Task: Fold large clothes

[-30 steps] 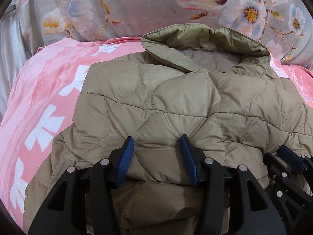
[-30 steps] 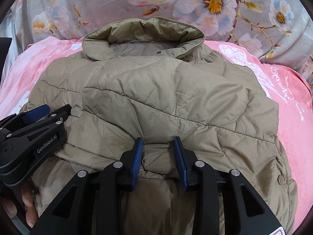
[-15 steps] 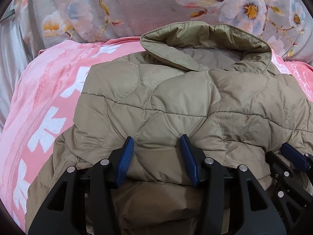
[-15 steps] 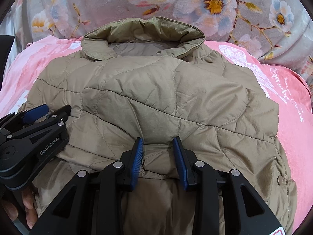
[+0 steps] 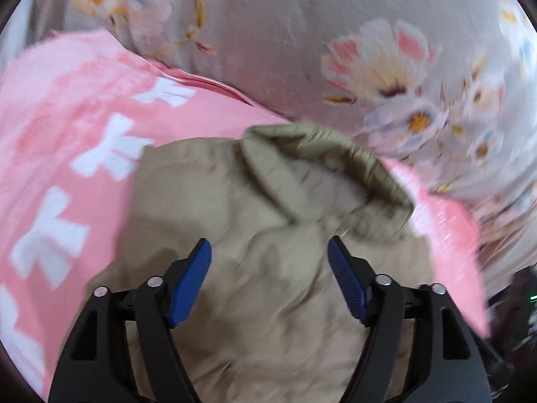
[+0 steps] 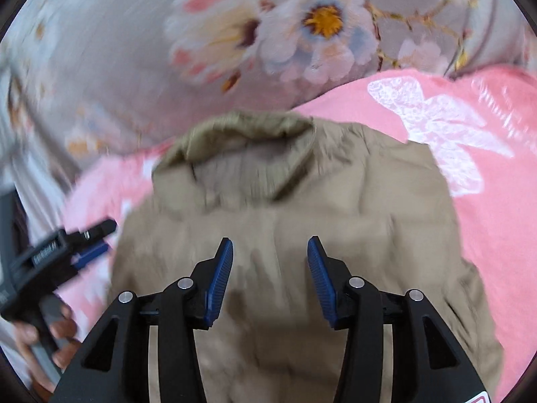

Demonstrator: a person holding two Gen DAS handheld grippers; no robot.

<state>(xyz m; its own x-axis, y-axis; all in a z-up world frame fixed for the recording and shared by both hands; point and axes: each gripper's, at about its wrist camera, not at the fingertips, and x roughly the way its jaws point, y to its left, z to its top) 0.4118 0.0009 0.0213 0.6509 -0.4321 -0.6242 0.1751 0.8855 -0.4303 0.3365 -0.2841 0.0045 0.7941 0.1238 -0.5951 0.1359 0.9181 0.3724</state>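
A pink blanket (image 5: 77, 107) with white bow shapes — behind it, grey fabric (image 6: 134, 33) printed with flowers.

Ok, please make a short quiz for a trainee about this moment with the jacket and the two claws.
1. True or false: the left claw pinches the quilted jacket.
2. What lies under the jacket? A. pink blanket B. wooden floor C. glass table
3. Fill in: the jacket's ___ lies at the far end, toward the floral fabric.

Key: 1 false, its pads stand apart and clear of the fabric; 2 A; 3 collar.
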